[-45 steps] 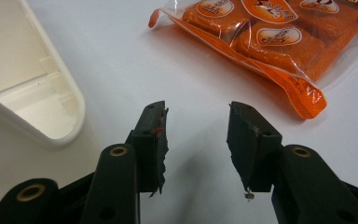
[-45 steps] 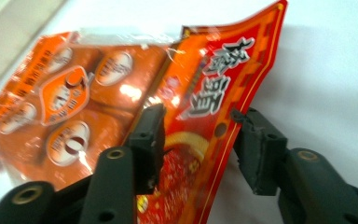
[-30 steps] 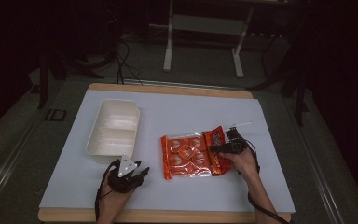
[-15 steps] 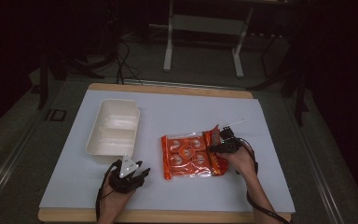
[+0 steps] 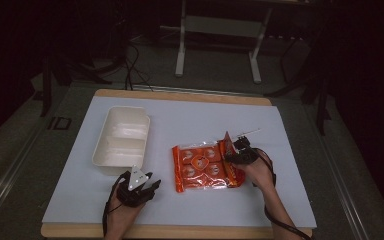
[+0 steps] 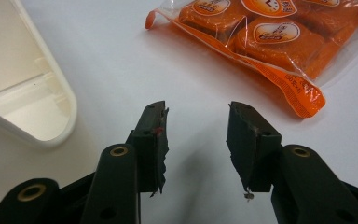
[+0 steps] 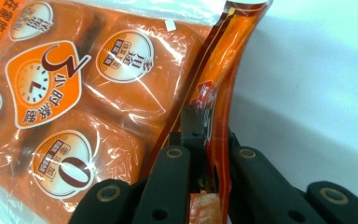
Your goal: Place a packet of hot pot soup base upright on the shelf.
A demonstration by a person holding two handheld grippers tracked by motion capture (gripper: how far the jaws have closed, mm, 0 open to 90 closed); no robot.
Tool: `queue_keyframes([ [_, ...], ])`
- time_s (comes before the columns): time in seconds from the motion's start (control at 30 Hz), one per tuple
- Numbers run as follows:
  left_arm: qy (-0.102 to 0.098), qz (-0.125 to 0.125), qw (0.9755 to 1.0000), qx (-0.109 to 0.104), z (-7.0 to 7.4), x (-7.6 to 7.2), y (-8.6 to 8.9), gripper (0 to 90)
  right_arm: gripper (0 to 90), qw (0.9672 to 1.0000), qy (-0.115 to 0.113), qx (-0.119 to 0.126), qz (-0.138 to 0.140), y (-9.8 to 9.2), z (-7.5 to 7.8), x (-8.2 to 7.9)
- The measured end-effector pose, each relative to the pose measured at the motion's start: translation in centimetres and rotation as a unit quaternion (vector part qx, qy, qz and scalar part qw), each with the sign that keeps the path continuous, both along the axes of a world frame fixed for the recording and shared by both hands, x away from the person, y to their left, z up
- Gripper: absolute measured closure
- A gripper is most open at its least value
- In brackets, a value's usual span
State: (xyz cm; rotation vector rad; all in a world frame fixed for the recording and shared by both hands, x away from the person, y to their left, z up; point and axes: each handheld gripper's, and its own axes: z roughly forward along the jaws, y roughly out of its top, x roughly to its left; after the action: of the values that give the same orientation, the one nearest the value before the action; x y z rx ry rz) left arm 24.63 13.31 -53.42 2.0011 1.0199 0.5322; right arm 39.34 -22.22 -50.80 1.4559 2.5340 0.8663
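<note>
A dim lab or recording space: a wood-edged table with a white top stands on grey floor, with loose black cables and a white metal stand behind.

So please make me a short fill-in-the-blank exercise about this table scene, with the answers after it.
1. The right gripper is shut on the edge of the orange ____.
2. The left gripper is ____ and holds nothing.
3. The white tray lies to the ____ of the snack bag in the high view.

Answers: snack bag; open; left
</note>
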Motion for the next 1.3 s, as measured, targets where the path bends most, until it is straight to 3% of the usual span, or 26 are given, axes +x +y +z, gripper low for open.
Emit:
queue_keyframes([
  [0.23,0.001,0.001,1.0000,0.001,0.0,0.0,0.0,57.8,89.9,1.0000,-0.009,0.002,-0.001,0.1,1.1,-0.2],
  [0.73,0.003,0.002,1.0000,0.002,0.0,0.0,0.0,57.9,90.0,0.9982,-0.033,0.046,0.017,0.6,5.2,-0.7],
  [1.3,-0.001,0.003,1.0000,0.000,0.0,0.0,0.0,58.0,90.0,0.9942,-0.066,0.058,0.063,5.1,10.4,-0.9],
])
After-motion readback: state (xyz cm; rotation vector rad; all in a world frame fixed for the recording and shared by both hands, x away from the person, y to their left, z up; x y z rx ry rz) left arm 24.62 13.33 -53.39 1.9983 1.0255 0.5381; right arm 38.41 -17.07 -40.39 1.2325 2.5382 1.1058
